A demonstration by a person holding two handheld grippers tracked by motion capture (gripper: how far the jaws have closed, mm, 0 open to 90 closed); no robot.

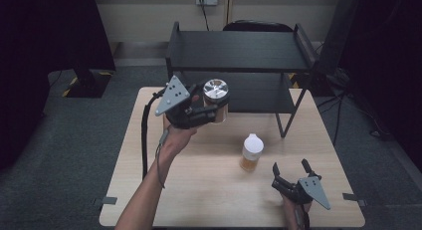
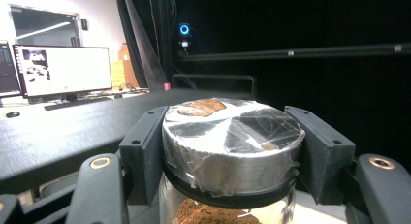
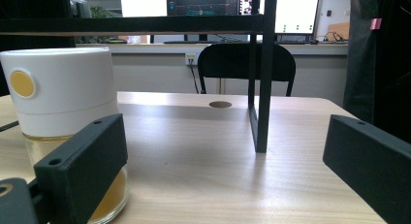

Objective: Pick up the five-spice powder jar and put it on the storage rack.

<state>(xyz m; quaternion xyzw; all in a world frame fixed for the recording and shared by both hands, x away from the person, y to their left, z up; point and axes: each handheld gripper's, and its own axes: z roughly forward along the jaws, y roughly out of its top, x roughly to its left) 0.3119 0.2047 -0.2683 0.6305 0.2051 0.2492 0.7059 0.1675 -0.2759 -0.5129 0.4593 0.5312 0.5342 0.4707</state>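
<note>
High view: the left gripper (image 1: 209, 112) clamps a silver-lidded jar (image 1: 216, 98) in the air before the black shelf (image 1: 239, 51); the white-capped jar (image 1: 251, 152) stands on the table (image 1: 199, 185).

Left gripper view: jaws pinch the lid — brown contents below.

Right gripper view: jaws spread wide — amber liquid in the white-capped jar.

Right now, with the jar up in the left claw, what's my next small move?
Probably ease the jar forward onto the shelf. The left claw grips it by the lid, raised at shelf height just before the rack, and the shelf ahead looks bare.
</note>
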